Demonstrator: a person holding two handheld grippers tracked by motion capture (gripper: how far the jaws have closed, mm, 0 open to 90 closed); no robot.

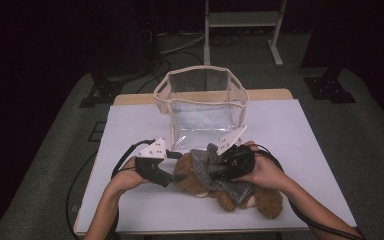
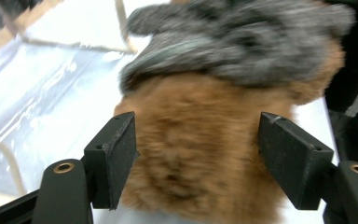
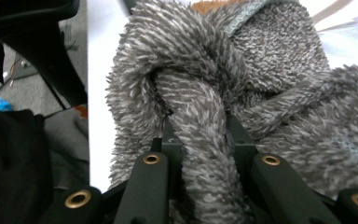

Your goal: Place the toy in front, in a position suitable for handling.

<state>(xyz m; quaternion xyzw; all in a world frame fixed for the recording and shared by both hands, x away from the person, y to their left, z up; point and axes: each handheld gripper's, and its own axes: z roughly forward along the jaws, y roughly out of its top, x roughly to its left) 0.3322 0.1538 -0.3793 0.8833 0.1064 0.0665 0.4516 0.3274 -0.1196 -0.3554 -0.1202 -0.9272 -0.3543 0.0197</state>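
A brown teddy bear (image 1: 267, 202) lies on its side on the white table (image 1: 140, 130), wearing a grey fuzzy garment (image 1: 205, 162). My left gripper (image 1: 172, 177) comes in from the left at the bear's head end. In the left gripper view its jaws (image 2: 196, 158) straddle the brown fur (image 2: 191, 121) and stand open, the pads at the fur's edges without squeezing it. My right gripper (image 1: 219, 172) reaches over the bear from the right. In the right gripper view it (image 3: 200, 140) is shut on a thick fold of the grey garment (image 3: 279, 60).
A clear plastic bag (image 1: 205, 120) with cream trim stands open at the back centre of the table, just beyond the bear; its wall (image 2: 37, 93) shows in the left gripper view. Cables trail off both grippers toward the front edge. Dark floor and a stand lie behind.
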